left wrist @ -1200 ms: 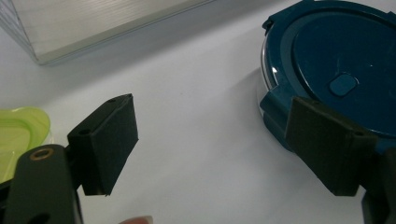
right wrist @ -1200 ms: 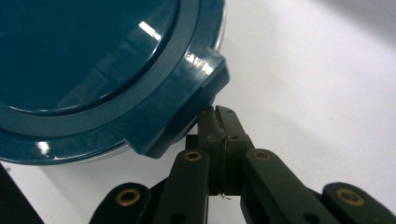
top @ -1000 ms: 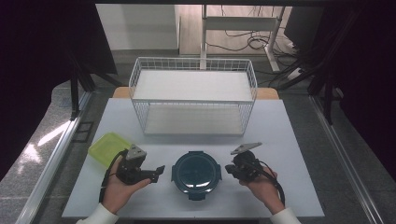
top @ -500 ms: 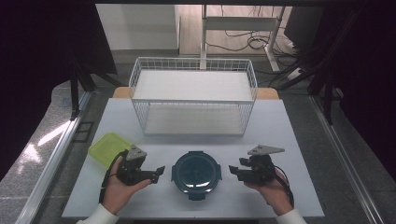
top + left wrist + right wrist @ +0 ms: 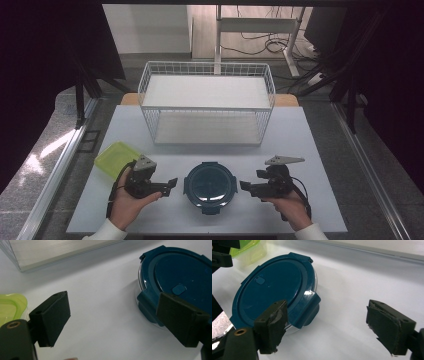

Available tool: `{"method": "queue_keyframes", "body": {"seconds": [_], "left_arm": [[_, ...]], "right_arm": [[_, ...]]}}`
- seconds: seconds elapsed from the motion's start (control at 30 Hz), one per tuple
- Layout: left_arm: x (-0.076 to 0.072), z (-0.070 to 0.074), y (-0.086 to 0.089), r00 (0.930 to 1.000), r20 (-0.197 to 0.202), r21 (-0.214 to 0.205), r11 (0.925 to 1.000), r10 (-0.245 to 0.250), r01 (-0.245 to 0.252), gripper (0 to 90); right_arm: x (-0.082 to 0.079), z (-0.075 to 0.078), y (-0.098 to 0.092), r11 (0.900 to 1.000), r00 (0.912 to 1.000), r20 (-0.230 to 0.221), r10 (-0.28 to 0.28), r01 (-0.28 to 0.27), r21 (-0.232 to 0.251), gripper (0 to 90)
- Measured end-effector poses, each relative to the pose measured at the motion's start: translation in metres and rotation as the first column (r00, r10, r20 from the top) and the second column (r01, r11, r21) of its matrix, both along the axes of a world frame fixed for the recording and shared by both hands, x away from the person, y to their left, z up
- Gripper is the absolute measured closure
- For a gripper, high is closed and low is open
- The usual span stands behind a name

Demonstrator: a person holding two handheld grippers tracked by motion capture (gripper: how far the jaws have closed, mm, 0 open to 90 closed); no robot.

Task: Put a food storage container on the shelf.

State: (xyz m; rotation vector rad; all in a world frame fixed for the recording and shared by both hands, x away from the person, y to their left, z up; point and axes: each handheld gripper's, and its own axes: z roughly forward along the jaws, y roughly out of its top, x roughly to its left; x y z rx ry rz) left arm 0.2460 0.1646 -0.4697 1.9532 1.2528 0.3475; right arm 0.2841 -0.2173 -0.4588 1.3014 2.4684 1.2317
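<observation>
Now both sides flank the blue box point(image 5: 210, 184) low in the frame's centre on the counter point(image 5: 310, 145), left hand-held gripper point(image 5: 170, 184) wide, right hand-held gripper point(image 5: 246, 186) just opened wide and empty, lid clasps apparently done, basket point(image 5: 207, 102) unfilled.

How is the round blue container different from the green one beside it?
The blue container is round and dark, with clip flaps on its lid; the green container is squarish, pale and see-through. The blue one sits between the two grippers; the green one lies off by the table's left edge. Both rest flat on the white table.
</observation>
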Motion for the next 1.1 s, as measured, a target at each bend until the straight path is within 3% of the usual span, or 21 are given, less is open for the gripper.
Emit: {"method": "queue_keyframes", "body": {"seconds": [0.2,0.33,0.5,0.67,0.83,0.93,1.1], "left_arm": [[-0.001,0.001,-0.002,0.9998,0.007,-0.029,0.9994,-0.019,0.019,13.0],[-0.001,0.0,-0.004,0.9996,0.006,-0.015,0.9995,-0.029,0.029,13.1],[0.0,0.0,-0.002,0.9977,-0.054,-0.066,0.9972,-0.04,0.036,13.8],[0.002,-0.001,-0.002,0.9913,-0.12,-0.174,0.9841,-0.055,0.034,13.7],[0.006,-0.008,-0.009,0.983,-0.169,-0.203,0.9784,-0.071,0.036,11.5],[0.01,-0.014,-0.014,0.9728,-0.212,-0.249,0.9678,-0.094,0.039,10.2],[0.017,-0.019,-0.019,0.9637,-0.246,-0.28,0.9596,-0.103,0.031,8.8]], "right_arm": [[-0.001,-0.002,0.003,0.9998,0.9998,-0.012,0.014,-0.014,0.013,16.5],[0.0,-0.003,0.006,0.9991,0.9993,-0.021,0.032,-0.031,0.029,17.3],[0.002,-0.006,0.011,0.9986,0.998,-0.048,0.04,-0.039,0.037,16.9],[0.004,-0.009,0.017,0.997,0.9942,-0.095,0.049,-0.043,0.064,15.9],[0.008,-0.012,0.024,0.9951,0.9904,-0.129,0.05,-0.039,0.091,13.8],[0.01,-0.016,0.031,0.9959,0.9871,-0.152,0.051,-0.039,0.082,11.5],[0.013,-0.019,0.035,0.9954,0.9829,-0.179,0.044,-0.027,0.092,9.9]]}}
